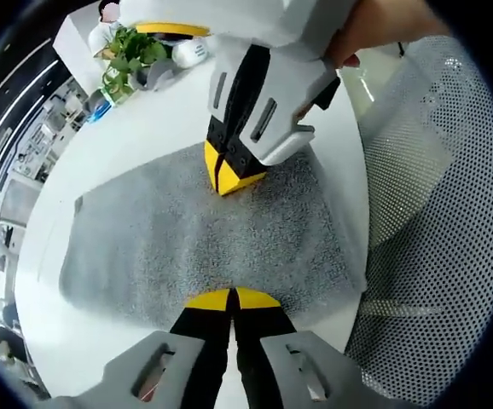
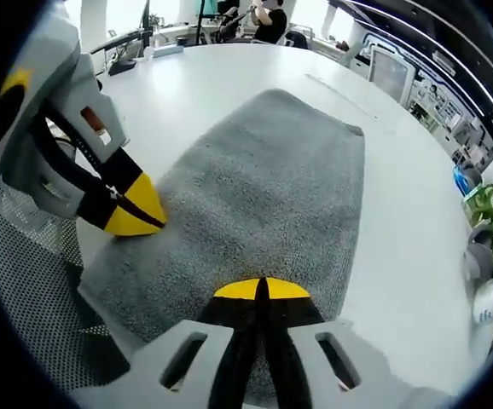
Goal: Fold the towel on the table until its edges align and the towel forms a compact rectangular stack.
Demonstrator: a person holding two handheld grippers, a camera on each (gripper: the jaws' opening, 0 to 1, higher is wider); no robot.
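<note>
A grey towel (image 1: 204, 230) is lying flat on the white counter (image 1: 170, 128), spread in what looks like a single layer, with one end close to the counter edge beside a mesh chair (image 1: 451, 213). Both hand-held grippers are sitting at that near end, one at each corner, tips down on the cloth.

In the left gripper view, the left hand-held gripper (image 1: 231, 298) is showing its yellow tips pressed together at the towel's near edge; the jaws are closed, and they appear to be pinching the hem, though the cloth between them is hidden. The right hand-held gripper (image 1: 229, 175) is coming in from the top of that view, held by a hand (image 1: 374, 34), its tips likewise together and touching the towel. In the right gripper view its own jaws (image 2: 261, 290) are also meeting over the cloth, with the left one just beside the neighbouring corner.

The towel's long axis is running away from both grippers towards the far short edge (image 2: 315, 102), so the fold seems to call for carrying this near edge forward along that axis onto the far one. Neither gripper is clearly nearer; both are working the same edge.

The counter is smooth and bare around the towel. A potted plant (image 1: 131, 55) is standing at its far side, and an open office with desks and a seated person (image 2: 272, 21) is lying beyond.
</note>
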